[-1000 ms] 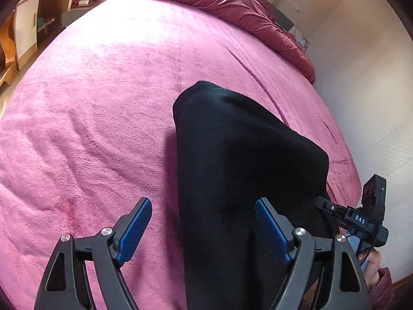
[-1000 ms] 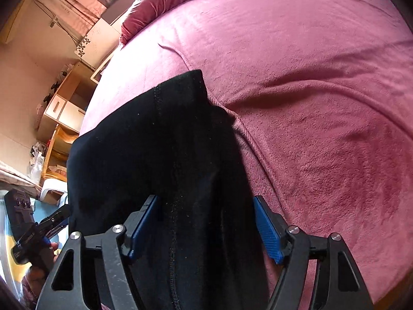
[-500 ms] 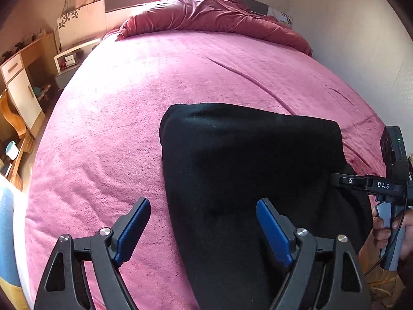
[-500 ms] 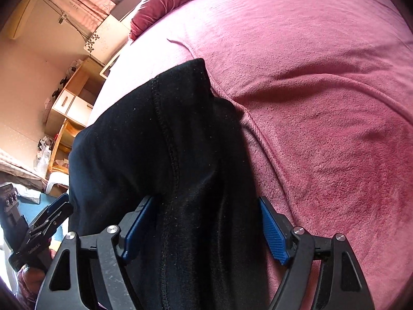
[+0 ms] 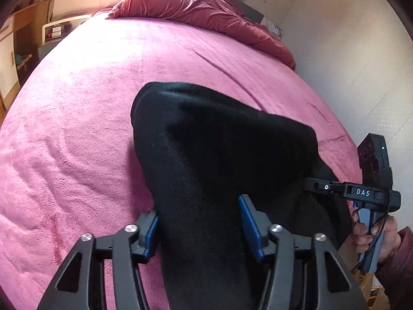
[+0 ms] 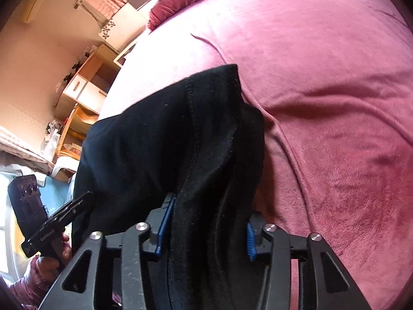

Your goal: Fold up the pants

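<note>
Black folded pants (image 5: 219,142) lie on a pink bed blanket (image 5: 90,103), their near end hanging towards me. My left gripper (image 5: 197,222) has its jaws closing around the left part of that end; the cloth fills the gap and both blue pads touch it. In the right wrist view the pants (image 6: 160,134) show a stitched seam. My right gripper (image 6: 206,227) is closing on a bunched ridge of the cloth at the right edge, pads pressed against it. A hand (image 5: 371,230) holds the right tool at the pants' far side.
A crumpled dark red duvet (image 5: 206,7) lies at the head of the bed. A pale wall (image 5: 348,51) runs close along the right side. Wooden shelves and drawers (image 6: 85,90) stand beyond the left side. The pink blanket (image 6: 322,64) spreads wide past the pants.
Both pairs of jaws have narrowed from wide apart to touching the pants. The cloth between the right pads has bunched into a ridge. Both views have rolled a little.
</note>
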`<state>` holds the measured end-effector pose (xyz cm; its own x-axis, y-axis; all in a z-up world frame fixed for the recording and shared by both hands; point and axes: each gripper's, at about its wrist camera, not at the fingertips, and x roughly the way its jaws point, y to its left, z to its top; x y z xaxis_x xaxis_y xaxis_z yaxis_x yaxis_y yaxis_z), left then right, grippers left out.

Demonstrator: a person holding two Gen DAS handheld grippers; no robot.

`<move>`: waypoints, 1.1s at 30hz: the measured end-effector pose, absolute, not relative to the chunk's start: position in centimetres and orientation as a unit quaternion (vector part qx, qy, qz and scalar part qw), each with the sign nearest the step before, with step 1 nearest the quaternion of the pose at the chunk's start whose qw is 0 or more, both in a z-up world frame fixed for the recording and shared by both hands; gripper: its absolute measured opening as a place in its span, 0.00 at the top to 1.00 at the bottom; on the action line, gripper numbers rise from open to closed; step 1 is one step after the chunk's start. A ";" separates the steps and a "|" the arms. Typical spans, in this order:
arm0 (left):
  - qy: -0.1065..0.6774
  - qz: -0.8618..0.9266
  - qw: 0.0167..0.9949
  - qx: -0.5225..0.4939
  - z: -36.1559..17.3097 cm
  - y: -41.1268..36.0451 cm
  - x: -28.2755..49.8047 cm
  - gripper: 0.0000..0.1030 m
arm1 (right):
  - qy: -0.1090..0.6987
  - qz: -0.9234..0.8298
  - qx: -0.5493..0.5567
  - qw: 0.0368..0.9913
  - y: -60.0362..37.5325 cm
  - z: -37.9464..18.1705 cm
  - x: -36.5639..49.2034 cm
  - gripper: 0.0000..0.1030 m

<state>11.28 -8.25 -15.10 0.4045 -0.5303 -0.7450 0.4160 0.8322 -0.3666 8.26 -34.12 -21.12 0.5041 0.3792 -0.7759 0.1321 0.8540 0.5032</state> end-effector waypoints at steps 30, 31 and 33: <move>0.444 -0.067 0.889 -0.092 -13.9 7.0 18.9 0.36 | 0.506 0.130 0.261 0.812 -23.3 -23.3 26.5 0.44; 0.444 -0.061 0.890 -0.089 -13.8 6.6 18.6 0.35 | 0.507 0.129 0.258 0.813 -23.6 -23.1 26.1 0.41; 0.442 -0.051 0.892 -0.084 -13.5 6.0 17.6 0.33 | 0.508 0.112 0.241 0.819 -23.4 -22.3 26.0 0.33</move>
